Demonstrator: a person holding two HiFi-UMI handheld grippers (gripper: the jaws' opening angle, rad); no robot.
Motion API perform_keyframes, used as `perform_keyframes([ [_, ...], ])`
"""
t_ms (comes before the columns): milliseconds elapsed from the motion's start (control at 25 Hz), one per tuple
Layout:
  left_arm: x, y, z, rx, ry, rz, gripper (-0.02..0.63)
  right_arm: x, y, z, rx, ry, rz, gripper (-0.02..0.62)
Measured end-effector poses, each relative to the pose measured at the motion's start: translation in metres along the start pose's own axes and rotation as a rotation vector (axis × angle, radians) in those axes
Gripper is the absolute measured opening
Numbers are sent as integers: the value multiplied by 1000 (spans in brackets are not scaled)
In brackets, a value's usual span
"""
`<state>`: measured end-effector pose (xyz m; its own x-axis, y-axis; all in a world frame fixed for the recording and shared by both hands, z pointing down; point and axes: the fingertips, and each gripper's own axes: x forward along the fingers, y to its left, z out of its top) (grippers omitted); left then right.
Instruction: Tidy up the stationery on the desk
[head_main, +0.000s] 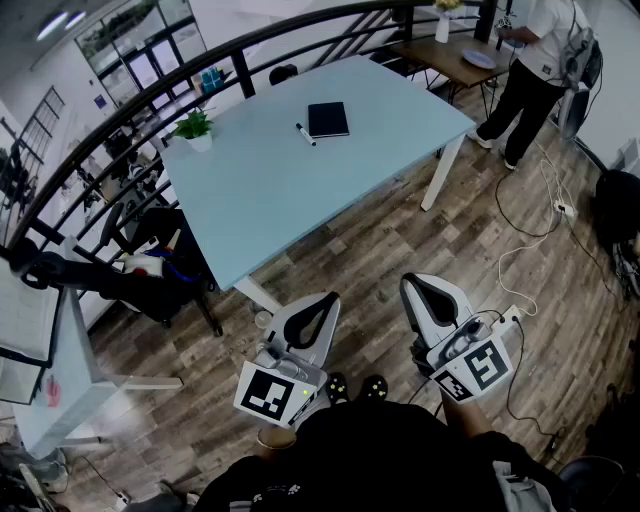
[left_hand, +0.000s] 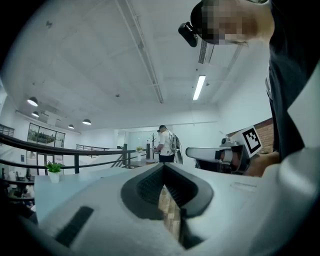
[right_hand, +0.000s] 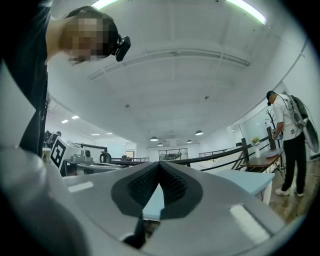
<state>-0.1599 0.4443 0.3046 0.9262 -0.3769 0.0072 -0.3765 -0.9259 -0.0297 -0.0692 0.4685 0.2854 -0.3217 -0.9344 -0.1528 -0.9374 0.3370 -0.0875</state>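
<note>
Well short of the light-blue desk (head_main: 300, 200), the person holds the left gripper (head_main: 322, 300) and right gripper (head_main: 420, 285) close to the body, both clenched on nothing, likely because no reach has begun, with the black notebook (head_main: 328, 119) and pen (head_main: 305, 134) lying side by side at twelve o'clock.

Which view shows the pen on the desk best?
The head view: the pen lies in plain sight on the desk, just left of the notebook. The left gripper view sees the desk at a low angle, the right one only a strip; neither shows the pen.
</note>
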Motion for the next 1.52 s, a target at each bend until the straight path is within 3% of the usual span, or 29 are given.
perform_keyframes([
  [760, 7, -1, 7, 8, 2, 30, -8, -8, -19, 7, 3, -35, -7, 6],
  [1200, 26, -22, -1, 34, 50, 57, -8, -39, -49, 10, 43, -63, 0, 6],
  [1520, 51, -32, 7, 56, 22, 95, -8, -58, -70, 31, 15, -69, 25, 6],
])
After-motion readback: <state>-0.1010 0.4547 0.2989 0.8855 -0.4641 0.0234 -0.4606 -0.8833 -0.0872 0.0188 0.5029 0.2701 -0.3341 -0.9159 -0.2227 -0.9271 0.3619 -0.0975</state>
